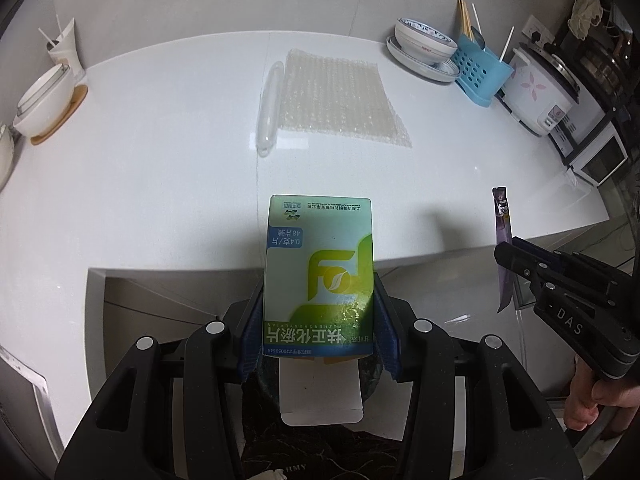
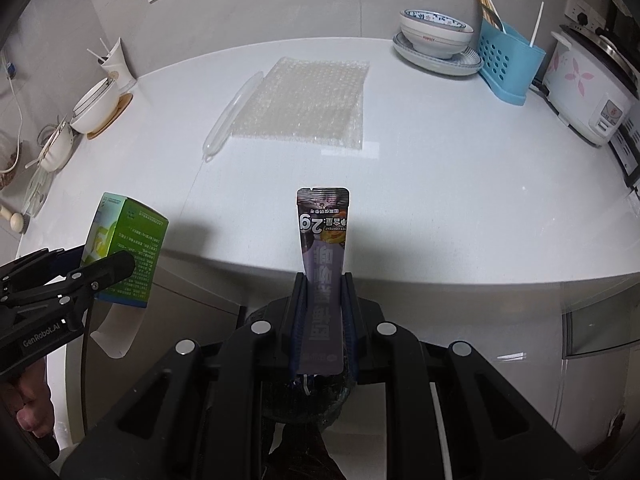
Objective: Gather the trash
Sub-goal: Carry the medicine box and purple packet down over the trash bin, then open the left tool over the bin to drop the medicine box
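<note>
Bubble wrap [image 1: 340,100] mid-counter [image 1: 160,180]; front strip free.

White countertop [image 1: 160,168] carries bubble wrap sheet [image 1: 340,100] w/ clear plastic tube [image 1: 269,112] just beside it. Back right: stacked bowls/plates [image 1: 424,52], blue utensil caddy [image 1: 480,72], rice cooker [image 1: 540,92]. Left: white bowl on coaster [image 1: 46,100], cup [image 1: 66,50].

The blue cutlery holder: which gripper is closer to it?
Right. The right gripper hangs on the blue cutlery holder's side of the counter; the left gripper is farther over.
</note>
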